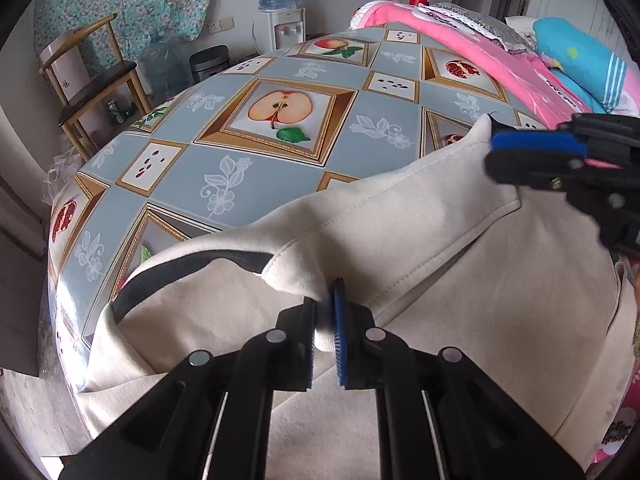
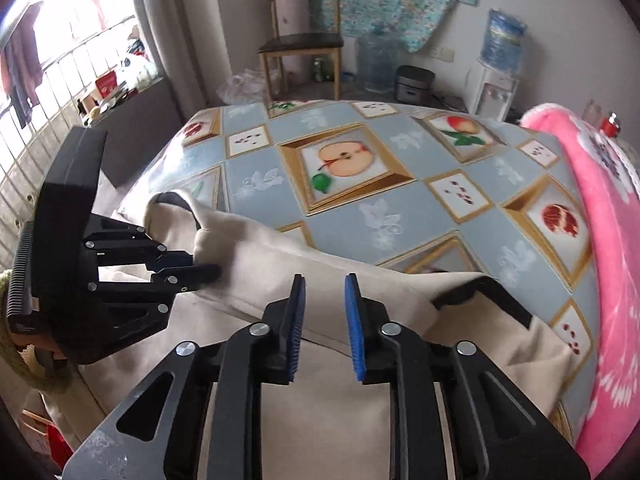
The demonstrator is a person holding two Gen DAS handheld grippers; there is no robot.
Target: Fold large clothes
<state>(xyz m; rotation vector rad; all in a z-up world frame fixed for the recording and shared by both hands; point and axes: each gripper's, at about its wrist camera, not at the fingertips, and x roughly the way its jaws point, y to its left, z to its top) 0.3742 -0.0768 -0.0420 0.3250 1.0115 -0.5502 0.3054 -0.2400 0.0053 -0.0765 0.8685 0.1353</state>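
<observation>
We saw the table point(image 1: 280, 184) bearing the cream garment point(image 1: 460, 280) along its near edge. Our left gripper point(image 1: 323, 332) pinched a garment fold; our right gripper point(image 2: 325, 320) stood slightly parted, empty, above it.

cream garment point(image 1: 400, 220), fruit-patterned blue-grey tablecloth point(image 1: 280, 160)

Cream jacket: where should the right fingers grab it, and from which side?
Probably take the cream jacket by its pointed corner, which stands up off the tablecloth beside the right gripper. Come from the right, one finger on each face of the thin edge. The left gripper pinches a fold near the dark collar.
</observation>
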